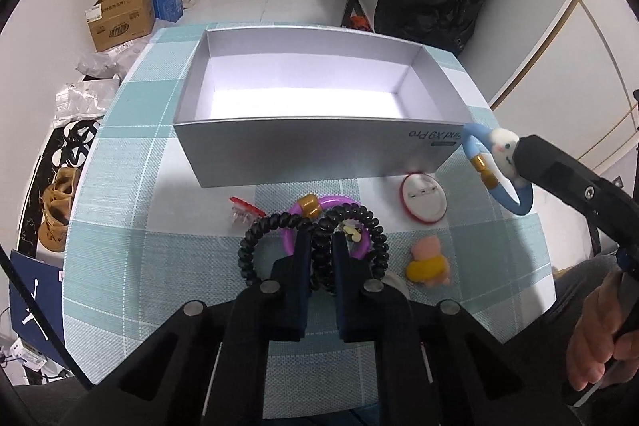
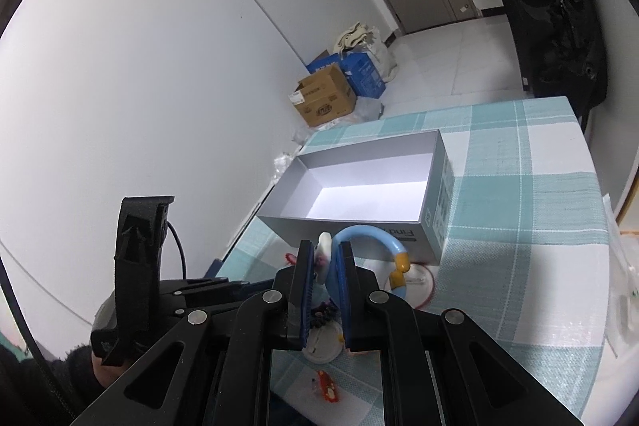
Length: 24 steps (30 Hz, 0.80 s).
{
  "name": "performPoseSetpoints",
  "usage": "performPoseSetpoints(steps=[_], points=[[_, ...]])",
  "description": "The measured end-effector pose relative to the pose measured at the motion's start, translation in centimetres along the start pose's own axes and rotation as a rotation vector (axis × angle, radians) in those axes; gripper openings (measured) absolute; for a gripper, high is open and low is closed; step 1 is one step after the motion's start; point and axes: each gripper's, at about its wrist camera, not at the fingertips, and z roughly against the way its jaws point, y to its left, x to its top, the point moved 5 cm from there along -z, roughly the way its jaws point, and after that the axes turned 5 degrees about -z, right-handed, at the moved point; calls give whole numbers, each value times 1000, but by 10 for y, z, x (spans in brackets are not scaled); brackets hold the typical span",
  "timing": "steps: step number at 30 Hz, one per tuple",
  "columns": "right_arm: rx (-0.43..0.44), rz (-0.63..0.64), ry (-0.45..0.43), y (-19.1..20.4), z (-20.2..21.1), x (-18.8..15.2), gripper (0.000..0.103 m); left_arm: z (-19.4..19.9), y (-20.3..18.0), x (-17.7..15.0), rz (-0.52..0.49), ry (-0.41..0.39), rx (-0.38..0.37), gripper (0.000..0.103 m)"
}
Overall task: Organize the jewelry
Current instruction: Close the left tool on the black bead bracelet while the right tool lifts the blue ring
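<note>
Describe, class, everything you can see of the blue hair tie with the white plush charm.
The blue hair tie is a smooth light-blue loop, soft-looking, joined by a gold metal-looking bead and bearing a white plush puppy-face charm. The right gripper is shut on the charm, holding the tie clear of the checked tablecloth, its loop hanging beside the near right corner of the open grey box. Nothing else appears to touch it.

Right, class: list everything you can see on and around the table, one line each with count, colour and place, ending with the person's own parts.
box: one, grey, open, nothing inside, mid-table
spiral hair ties: two, black, near edge
ring: one, purple, under the spirals
claw clip: one, red, left of ring
badge: one, white, red rim, by box
plush charm: one, pink-yellow
bracelet: one, blue, held aloft
tablecloth: one, teal check
cardboard carton: one, brown, floor
left gripper: shut on a spiral
right gripper: shut on bracelet
hand: one, right edge
</note>
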Motion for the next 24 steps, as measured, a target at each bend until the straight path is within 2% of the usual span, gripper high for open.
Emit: performPoseSetpoints(steps=[14,18,21,24], points=[[-3,2,13,-1,-6,-1,11,14,2,10,74,-46,-122,6],[-10,-4,20,-2,-9,-2,11,16,8,12,148,-43,-213,6],[-9,-3,19,-1,-9,-1,11,25,9,18,176,-79,-274,5],[-13,-1,24,-1,-11,-2,11,28,10,20,179,-90,-265,5]])
